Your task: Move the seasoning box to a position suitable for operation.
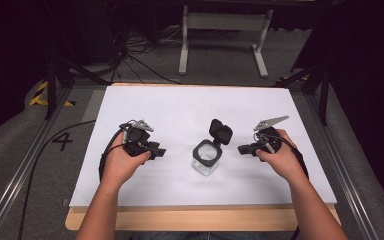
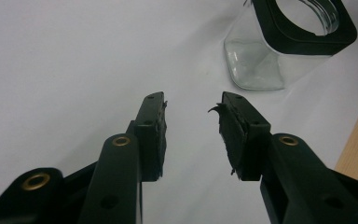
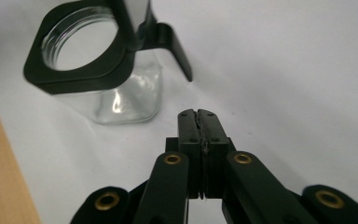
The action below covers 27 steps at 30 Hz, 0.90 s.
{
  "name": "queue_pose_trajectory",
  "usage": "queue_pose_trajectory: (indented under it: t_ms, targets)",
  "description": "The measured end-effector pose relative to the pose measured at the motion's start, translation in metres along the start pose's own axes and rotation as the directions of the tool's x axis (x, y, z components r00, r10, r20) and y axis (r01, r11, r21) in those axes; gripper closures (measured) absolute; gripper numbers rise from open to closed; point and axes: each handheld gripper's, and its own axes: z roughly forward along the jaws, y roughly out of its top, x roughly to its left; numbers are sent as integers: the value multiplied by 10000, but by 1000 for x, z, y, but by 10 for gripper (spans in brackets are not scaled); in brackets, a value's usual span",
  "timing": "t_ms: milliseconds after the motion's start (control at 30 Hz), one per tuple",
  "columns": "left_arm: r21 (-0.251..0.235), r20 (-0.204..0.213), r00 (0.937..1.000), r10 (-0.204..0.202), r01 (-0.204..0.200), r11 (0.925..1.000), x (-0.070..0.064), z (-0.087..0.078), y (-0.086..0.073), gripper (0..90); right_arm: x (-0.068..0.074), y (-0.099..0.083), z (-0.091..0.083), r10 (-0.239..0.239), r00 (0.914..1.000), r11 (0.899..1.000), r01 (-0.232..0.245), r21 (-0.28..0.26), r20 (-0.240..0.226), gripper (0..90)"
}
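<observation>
Glass jar point(image 1: 207, 159) with a black collar stood upright near the middle of the white sheet point(image 1: 180, 107), toward its front edge, lid point(image 1: 221, 131) hinged open. Left gripper point(image 1: 156, 151) sat beside it, jaws apart. Right gripper point(image 1: 243, 148) sat opposite, jaws pressed together, empty.

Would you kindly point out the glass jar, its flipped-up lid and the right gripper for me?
glass jar point(image 1: 203, 165), high view, clear glass body.
lid point(image 1: 222, 132), high view, middle of the raised black lid.
right gripper point(image 1: 240, 149), high view, tip of its closed jaws.

Lab recording rig, white-topped table point(image 1: 180, 110), metal frame rails point(image 1: 25, 170), loose floor cables point(image 1: 135, 55), dark surroundings
</observation>
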Motion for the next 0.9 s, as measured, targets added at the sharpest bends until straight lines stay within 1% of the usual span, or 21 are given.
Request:
queue_pose_trajectory:
  t_ms: [33,133,167,200,300,333,400,467,500,533,633,667,700,733,767,800,833,867,900]
  targets:
    - [3,62,10000,4,-4,10000,-1,1,0,622,-1,0,0,86,10000,9999,-85,-136,9,900]
    - [119,115,9999,122,-123,9999,-5,1,2,635,-1,2,-2,94,10000,9993,-94,-355,-3,900]
    - [22,110,9999,114,-114,9999,-6,1,2,645,-1,3,-4,88,9999,9987,-85,-496,58,900]
    - [61,182,9996,194,-195,9998,-7,1,3,652,-1,4,-5,121,9999,9982,-118,-587,52,900]
    - [-13,518,9984,244,-243,9997,-13,2,4,677,-1,8,-11,126,9999,9944,-118,-1046,67,900]
    - [-45,651,9978,123,-121,9999,-15,3,5,685,-1,9,-14,133,9999,9925,-121,-1217,91,900]
    - [61,892,9960,6,-12,10000,-17,3,6,709,-1,11,-17,161,9996,9886,-127,-1500,219,900]
    - [4,1118,9937,-29,28,10000,-21,4,7,746,-1,12,-20,199,9993,9851,-140,-1717,327,900]
    - [-71,1171,9931,26,-17,10000,-24,6,8,760,-1,13,-21,226,9993,9837,-166,-1792,314,900]
    - [-91,1147,9932,187,-178,9998,-28,9,9,778,0,13,-21,227,9993,9828,-168,-1840,296,900]
    - [-13,1062,9931,490,-491,9988,-36,17,12,839,1,15,-21,219,9993,9779,-152,-2086,299,900]
    - [-39,1120,9924,505,-504,9987,-38,20,12,857,2,16,-21,190,9993,9754,-112,-2200,333,900]
    - [43,1194,9909,627,-637,9980,-41,23,13,868,2,17,-22,211,9990,9727,-115,-2317,387,900]
    - [0,1271,9897,658,-664,9978,-43,25,14,878,2,17,-23,212,9989,9688,-103,-2474,412,900]
    - [0,1271,9897,658,-664,9978,-43,25,14,884,2,17,-23,212,9989,9688,-103,-2474,412,900]
    - [-56,1425,9870,746,-746,9972,-45,29,15,884,2,18,-23,214,9989,9665,-103,-2565,407,900]
    - [34,1540,9847,820,-835,9965,-47,33,15,893,3,19,-24,217,9990,9617,-101,-2738,393,900]
    - [77,1588,9839,823,-846,9964,-49,35,15,896,3,19,-25,226,9990,9584,-107,-2853,386,900]
    - [129,1615,9829,881,-914,9957,-50,38,16,896,3,20,-25,209,9989,9571,-82,-2895,408,900]
